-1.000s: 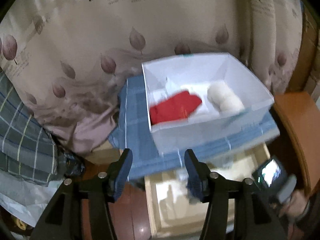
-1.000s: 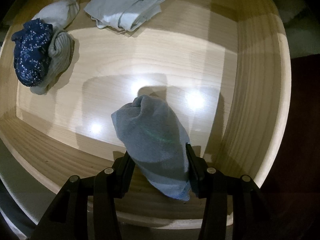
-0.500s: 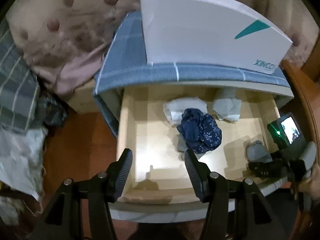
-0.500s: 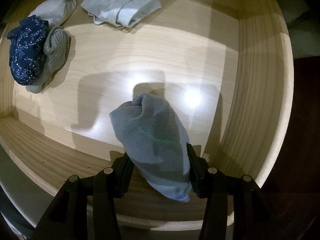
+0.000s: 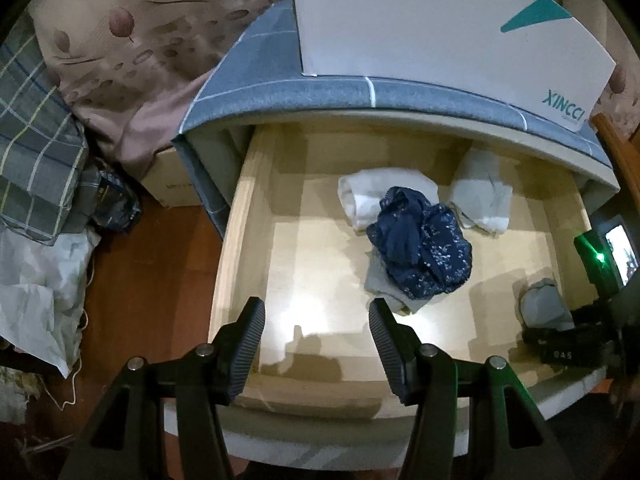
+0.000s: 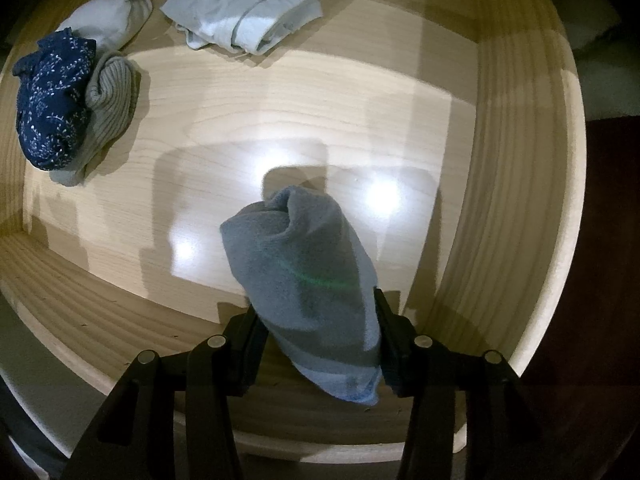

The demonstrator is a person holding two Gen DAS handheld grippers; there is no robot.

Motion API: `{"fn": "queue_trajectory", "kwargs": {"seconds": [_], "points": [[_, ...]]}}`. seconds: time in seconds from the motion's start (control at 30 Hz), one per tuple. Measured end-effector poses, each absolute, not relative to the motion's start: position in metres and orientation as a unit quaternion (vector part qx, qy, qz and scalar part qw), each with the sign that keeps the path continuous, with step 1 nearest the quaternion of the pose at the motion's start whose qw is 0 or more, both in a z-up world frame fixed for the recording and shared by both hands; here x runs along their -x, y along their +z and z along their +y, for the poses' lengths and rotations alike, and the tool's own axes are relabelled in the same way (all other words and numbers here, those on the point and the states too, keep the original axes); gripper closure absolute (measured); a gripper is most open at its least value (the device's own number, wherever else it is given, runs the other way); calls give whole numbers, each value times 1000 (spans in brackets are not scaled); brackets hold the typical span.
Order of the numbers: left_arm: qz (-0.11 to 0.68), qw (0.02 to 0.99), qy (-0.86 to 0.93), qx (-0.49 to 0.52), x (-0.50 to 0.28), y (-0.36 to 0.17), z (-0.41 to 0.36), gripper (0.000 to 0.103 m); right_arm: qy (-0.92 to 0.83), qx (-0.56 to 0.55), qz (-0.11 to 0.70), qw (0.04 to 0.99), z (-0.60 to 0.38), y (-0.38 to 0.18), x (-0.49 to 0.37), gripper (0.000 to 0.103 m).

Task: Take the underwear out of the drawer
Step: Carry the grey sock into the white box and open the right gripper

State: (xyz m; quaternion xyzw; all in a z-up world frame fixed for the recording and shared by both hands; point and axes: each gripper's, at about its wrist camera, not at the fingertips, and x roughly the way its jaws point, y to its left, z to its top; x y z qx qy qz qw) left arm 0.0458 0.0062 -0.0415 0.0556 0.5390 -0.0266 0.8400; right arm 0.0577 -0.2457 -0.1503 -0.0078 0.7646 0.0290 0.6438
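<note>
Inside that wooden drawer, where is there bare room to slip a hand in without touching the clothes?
The drawer floor is bare along its left wall, ahead of the left gripper. The middle, between the navy bundle and the grey roll, is also bare. The back, around the pale folded garment, is crowded.

Drawer floor lies bare left of the navy bundle.

Left tongs: black, ribbed pads, silver screws on linkage. Right tongs: same black build, silver screws; green LED, small screen, "945" marking.
</note>
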Motion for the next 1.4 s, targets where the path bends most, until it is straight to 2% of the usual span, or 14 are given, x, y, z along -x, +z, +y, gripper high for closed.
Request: {"fn": "queue_trajectory", "kwargs": {"seconds": [0.17, 0.67, 1.03, 1.4], "points": [[529, 845, -29, -68, -42, -40, 1, 48, 27, 25, 755, 655, -237, -142, -58, 63], [496, 866, -29, -57, -37, -32, 3, 48, 19, 2, 692, 722, -240, -100, -50, 64], [491, 870, -19, -30, -37, -29, 13, 48, 33, -4, 597, 801, -237, -43, -42, 64], [491, 870, -18, -27, -37, -28, 17, 48, 57, -23, 512, 857, -245, 37, -51, 64]]}}
